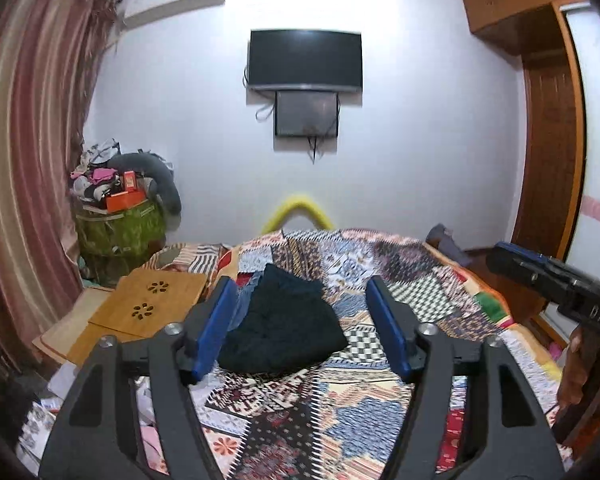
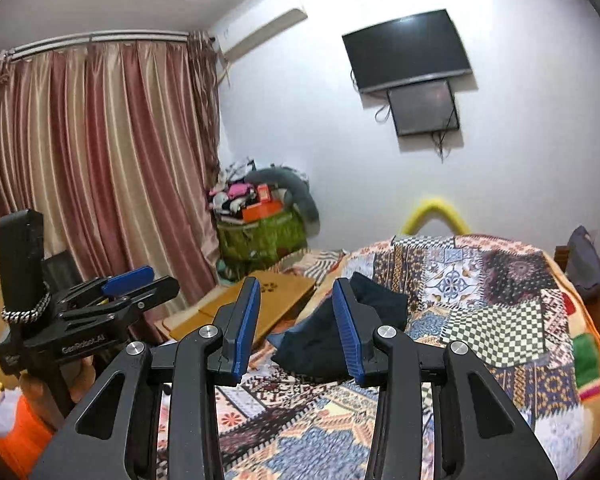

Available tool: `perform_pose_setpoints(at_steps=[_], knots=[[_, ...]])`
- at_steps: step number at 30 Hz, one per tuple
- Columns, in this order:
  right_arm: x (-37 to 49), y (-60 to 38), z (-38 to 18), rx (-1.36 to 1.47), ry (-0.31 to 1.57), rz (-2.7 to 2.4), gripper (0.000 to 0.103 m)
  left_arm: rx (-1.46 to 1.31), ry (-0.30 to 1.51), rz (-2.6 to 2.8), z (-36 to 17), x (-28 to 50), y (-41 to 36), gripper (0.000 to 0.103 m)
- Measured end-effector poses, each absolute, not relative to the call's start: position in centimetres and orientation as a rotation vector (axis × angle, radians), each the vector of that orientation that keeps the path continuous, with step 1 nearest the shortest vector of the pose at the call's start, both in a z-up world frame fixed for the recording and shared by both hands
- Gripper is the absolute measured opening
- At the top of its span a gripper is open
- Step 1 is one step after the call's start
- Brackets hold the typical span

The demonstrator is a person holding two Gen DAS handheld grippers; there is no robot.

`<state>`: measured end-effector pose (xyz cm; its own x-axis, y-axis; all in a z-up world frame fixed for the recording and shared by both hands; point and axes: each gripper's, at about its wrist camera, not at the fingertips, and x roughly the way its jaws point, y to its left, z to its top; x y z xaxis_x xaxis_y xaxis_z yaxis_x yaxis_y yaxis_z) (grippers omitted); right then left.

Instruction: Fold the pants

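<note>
A folded pile of dark pants (image 1: 284,320) lies on the patchwork bedspread (image 1: 380,400), with a bit of blue fabric (image 1: 242,304) showing under its left edge. My left gripper (image 1: 301,284) hovers above the bed short of the pile, open, with nothing between its blue pads (image 1: 214,324). In the right wrist view the same dark pants (image 2: 380,300) lie beyond my right gripper (image 2: 296,284), which is held off the bed with a gap between its pads and nothing in it. Each gripper shows in the other's view: the right gripper (image 1: 500,254) at the right edge, the left gripper (image 2: 160,278) at the left.
Wooden lap-desk boards (image 1: 156,300) lie at the bed's left side. A green basket heaped with clutter (image 1: 120,228) stands by the striped curtain (image 1: 32,160). A TV (image 1: 304,60) hangs on the far wall, a wooden wardrobe (image 1: 548,152) stands right, and a yellow arch (image 1: 298,210) rises behind the bed.
</note>
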<state>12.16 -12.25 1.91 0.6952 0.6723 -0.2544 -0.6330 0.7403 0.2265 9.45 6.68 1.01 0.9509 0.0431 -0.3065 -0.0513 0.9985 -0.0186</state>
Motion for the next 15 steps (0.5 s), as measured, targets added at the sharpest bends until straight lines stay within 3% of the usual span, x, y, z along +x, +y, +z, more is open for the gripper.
perform_pose_setpoints(at_steps=[1, 3, 7, 12, 15], knots=[[11.3, -12.4, 1.7, 0.128, 0.321, 0.720, 0.042, -0.036, 0.297, 0.055, 1.0, 8.4, 6.4, 0.073], [9.7, -12.7, 1.6, 0.130, 0.301, 0.688, 0.054, -0.056, 0.280, 0.063, 1.0, 7.0, 6.2, 0.088], [7.8, -13.0, 1.8, 0.107, 0.267, 0.638, 0.081, -0.036, 0.230, 0.095, 1.0, 5.1, 5.6, 0.098], [6.9, -12.4, 2.2, 0.047, 0.220, 0.575, 0.102, -0.043, 0.234, 0.094, 0.9, 4.1, 5.7, 0.103], [6.6, -12.4, 2.0, 0.039, 0.204, 0.564, 0.103, -0.036, 0.232, 0.101, 0.7, 3.5, 5.6, 0.103]])
